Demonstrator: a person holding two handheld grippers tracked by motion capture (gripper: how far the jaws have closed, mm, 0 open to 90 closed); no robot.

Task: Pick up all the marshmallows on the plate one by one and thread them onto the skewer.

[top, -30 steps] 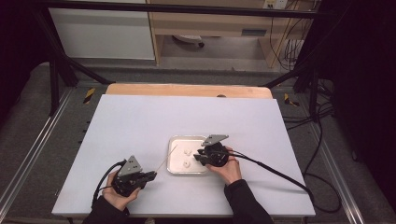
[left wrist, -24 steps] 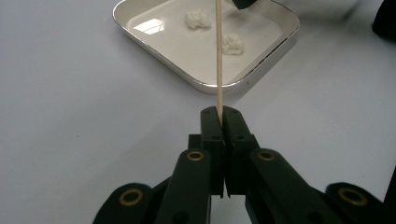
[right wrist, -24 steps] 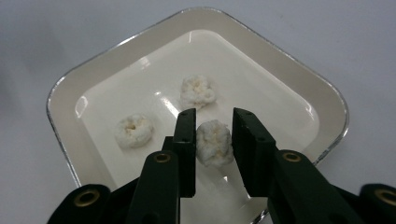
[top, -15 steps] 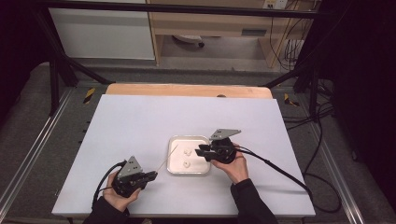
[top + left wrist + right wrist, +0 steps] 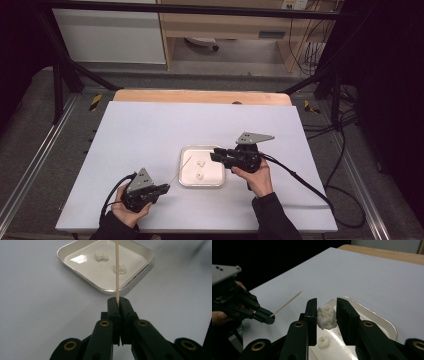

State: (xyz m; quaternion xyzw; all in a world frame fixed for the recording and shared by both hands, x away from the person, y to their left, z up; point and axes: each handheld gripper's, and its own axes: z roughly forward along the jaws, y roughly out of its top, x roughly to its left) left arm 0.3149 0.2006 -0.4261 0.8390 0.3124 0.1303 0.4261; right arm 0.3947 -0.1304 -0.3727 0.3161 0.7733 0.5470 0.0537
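at the left, a thin wooden skewer is pinched in the left tongs, pressed together low over the tabletop. in the middle, two white lumps lie in the metal tray. at the right, another white lump is pinched in the right tongs above the tray. the soft lump could be crushed or dropped if squeezed unevenly, or missed by the skewer if poorly aligned.

No readable text, label, brand, number or sign appears in any view; the white table, the metal tray and the black grippers carry no legible markings; yellow-and-black hazard-striped tape marks the floor beyond the table's far corners, but it bears no words.
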